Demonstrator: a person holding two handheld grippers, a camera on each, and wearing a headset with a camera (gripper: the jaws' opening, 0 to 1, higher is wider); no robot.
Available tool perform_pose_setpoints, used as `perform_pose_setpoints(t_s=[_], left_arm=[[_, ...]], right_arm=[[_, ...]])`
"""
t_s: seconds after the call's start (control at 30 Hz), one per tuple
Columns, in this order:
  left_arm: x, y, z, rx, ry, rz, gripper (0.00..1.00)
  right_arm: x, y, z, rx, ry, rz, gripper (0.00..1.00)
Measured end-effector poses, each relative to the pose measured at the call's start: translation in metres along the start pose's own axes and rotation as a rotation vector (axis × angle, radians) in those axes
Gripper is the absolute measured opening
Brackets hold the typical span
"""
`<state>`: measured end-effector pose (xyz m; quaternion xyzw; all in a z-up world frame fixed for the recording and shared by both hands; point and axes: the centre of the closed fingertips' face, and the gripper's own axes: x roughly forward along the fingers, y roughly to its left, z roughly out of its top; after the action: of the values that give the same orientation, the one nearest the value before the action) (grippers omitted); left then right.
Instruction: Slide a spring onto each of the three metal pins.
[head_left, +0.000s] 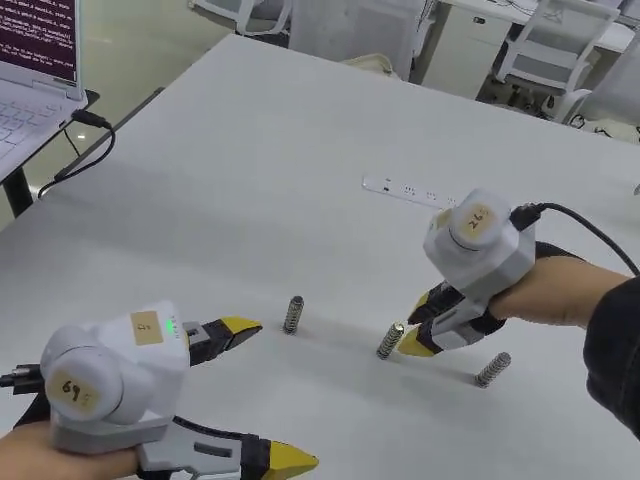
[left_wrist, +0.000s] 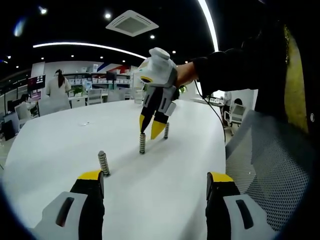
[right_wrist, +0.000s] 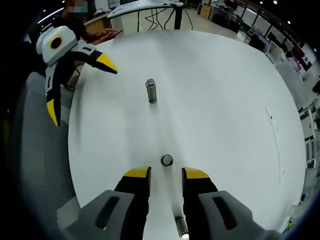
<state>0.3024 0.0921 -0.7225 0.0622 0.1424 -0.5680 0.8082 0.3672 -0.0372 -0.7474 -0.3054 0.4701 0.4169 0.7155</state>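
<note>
springs stand in a row on the white table (head_left: 250, 150): the left spring (head_left: 292, 314), the middle spring (head_left: 390, 340) and the right spring (head_left: 492, 369), well apart from one another. whether a pin runs inside each coil is hard to make out; from above, in the right gripper view, the middle spring (right_wrist: 166, 160) is a ring with a dark centre. the right gripper (head_left: 420, 325) points down just beside this spring, its jaws parted by a narrow gap with nothing between them, and its yellow tips (right_wrist: 137, 172) stop just short of the ring. whether a tip touches the coil cannot be told. the right spring (right_wrist: 181, 226) sits low between the finger bases, cut off by the edge. the left gripper (head_left: 265, 392) hovers near the left spring, jaws spread wide and holding nothing, its lower finger cut by the frame. a power strip (head_left: 405, 190) lies farther back; a laptop (head_left: 35, 60) and its cable (head_left: 85, 150) are partly cropped.
</note>
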Motion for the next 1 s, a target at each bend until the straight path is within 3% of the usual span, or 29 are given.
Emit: perform_pose_setpoints(t_s=[0.37, 0.57, 1.0], left_arm=[[-0.003, 0.006, 0.008, 0.008, 0.000, 0.023, 0.81], [-0.004, 0.007, 0.014, 0.016, 0.005, 0.030, 0.82], [-0.004, 0.007, 0.021, 0.006, -0.002, 0.062, 0.82]], right_arm=[[-0.033, 0.001, 0.000, 0.055, -0.129, -0.059, 0.30], [-0.059, 0.001, 0.006, 0.095, -0.238, -0.115, 0.35], [-0.084, 0.011, -0.021, 0.169, -0.372, -0.182, 0.40]])
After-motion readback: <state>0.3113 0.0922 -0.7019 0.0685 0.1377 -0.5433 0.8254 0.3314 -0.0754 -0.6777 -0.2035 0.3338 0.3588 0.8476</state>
